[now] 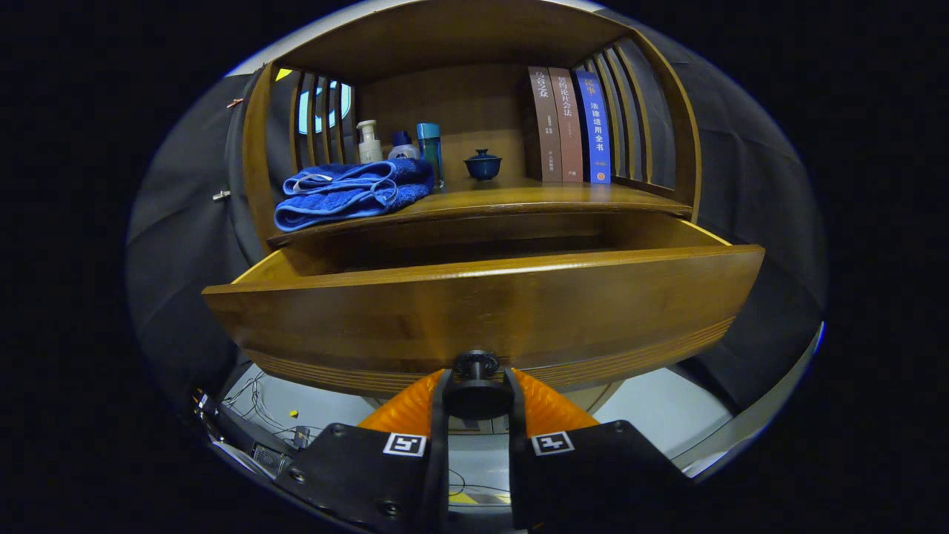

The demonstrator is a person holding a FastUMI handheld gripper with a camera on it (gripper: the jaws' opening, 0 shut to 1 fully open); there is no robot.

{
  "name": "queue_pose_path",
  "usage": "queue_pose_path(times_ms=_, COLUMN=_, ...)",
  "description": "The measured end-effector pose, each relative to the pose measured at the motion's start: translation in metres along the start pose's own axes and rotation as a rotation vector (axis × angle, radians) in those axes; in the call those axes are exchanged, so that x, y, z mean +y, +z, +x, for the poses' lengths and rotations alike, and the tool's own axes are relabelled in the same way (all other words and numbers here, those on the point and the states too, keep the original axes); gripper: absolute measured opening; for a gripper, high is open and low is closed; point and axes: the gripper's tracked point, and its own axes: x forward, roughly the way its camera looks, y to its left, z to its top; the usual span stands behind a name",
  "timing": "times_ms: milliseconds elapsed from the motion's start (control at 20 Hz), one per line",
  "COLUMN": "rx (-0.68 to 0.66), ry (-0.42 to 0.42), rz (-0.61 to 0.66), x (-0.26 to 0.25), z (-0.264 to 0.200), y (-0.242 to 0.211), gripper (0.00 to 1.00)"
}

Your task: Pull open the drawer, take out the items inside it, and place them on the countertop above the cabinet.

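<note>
So the gripper (476,389) is clamped on the round black drawer knob (475,365), both ribbed orange fingers (404,408) pressing its sides. The glossy curved wooden drawer (482,311) stands pulled out at 12 o'clock; its tall front hides whatever's inside. On the countertop (519,199) above: a fluffy folded blue towel (352,191) at 11 o'clock, plastic bottles (368,142) behind it, a small lidded blue cup (483,165), and three upright books (569,124) at 1 o'clock.
</note>
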Motion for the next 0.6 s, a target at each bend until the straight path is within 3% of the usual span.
queue_pose_path(times_ms=600, rx=0.057, ry=0.002, rz=0.037, x=0.002, z=-0.046, y=-0.03, gripper=0.37)
